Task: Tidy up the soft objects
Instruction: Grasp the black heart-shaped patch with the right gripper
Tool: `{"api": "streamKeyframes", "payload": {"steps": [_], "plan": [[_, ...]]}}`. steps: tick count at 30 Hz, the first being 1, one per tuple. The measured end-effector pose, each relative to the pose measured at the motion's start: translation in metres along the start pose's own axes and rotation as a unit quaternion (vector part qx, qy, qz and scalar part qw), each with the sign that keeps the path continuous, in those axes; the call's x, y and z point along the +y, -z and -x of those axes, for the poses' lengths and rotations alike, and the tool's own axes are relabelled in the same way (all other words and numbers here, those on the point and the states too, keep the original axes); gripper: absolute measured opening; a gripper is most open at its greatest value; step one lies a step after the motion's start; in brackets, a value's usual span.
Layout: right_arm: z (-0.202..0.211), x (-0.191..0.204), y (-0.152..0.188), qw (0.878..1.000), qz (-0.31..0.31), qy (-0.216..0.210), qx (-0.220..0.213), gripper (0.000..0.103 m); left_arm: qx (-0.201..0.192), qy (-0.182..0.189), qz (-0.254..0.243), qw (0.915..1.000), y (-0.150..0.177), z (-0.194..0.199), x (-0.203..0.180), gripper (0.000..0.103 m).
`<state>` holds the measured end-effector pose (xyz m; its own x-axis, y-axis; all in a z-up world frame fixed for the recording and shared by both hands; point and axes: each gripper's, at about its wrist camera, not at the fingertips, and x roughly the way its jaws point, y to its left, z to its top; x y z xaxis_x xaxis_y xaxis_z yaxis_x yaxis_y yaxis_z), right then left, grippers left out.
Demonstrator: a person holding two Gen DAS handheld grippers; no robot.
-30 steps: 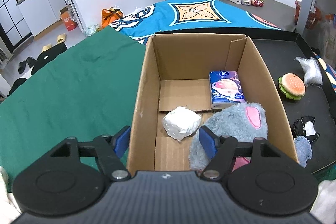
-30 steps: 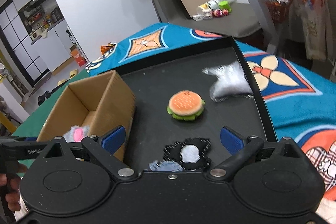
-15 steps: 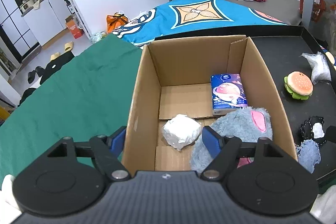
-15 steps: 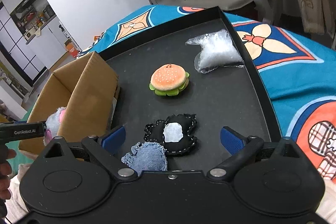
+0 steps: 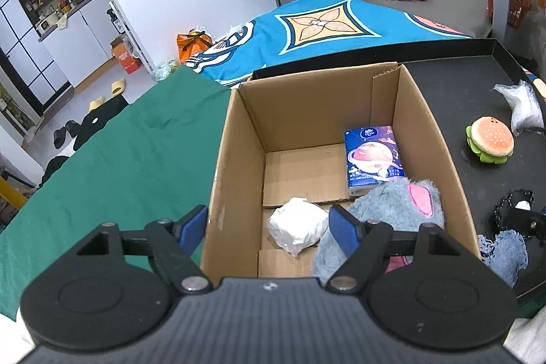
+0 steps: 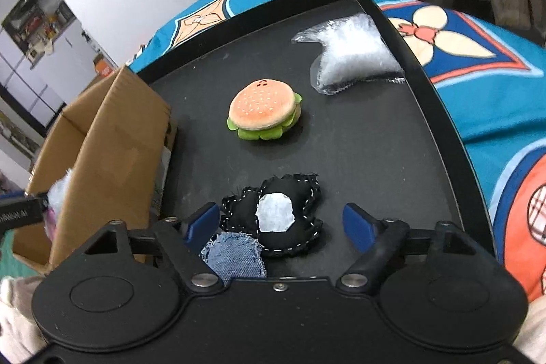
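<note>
Both claws gape, right claw (image 6: pixel 281 224) closing around flat, diagonally lying black plush (image 6: pixel 276 215).

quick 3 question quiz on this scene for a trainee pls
1. True or false: the plush burger lies inside the cardboard box.
2. Which item sits between the right gripper fingers? A) clear plastic bag B) black stitched toy C) tissue pack
3. Fill in: the white bundle lies in the box beside the grey ____ toy.

Key: 1 false, it lies on the black tray. 2 B, not yet pinched. 3 plush.
</note>
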<state>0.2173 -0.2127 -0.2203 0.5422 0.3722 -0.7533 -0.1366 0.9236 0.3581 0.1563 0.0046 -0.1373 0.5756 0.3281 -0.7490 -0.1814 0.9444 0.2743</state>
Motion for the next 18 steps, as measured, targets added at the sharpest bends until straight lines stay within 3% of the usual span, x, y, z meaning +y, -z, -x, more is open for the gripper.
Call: {"api": "streamKeyframes", "payload": {"steps": [1,3,7,18], "plan": [[-0.001,0.003,0.0,1.0,0.012,0.002,0.003,0.064,0.0,0.0,-0.001,1.0,0.0,0.0,0.0,0.076],[-0.001,0.003,-0.001,1.0,0.019,0.005,0.007,0.031,0.001,-0.001,-0.003,1.0,0.0,0.0,0.001,0.076],[0.002,-0.007,-0.004,1.0,-0.002,-0.006,0.019,0.027,0.001,-0.002,-0.003,1.0,0.001,0.0,0.002,0.076],[0.022,-0.008,-0.012,1.0,0.0,0.004,-0.004,0.026,0.005,-0.001,0.002,1.0,0.006,-0.001,0.013,0.076]]}}
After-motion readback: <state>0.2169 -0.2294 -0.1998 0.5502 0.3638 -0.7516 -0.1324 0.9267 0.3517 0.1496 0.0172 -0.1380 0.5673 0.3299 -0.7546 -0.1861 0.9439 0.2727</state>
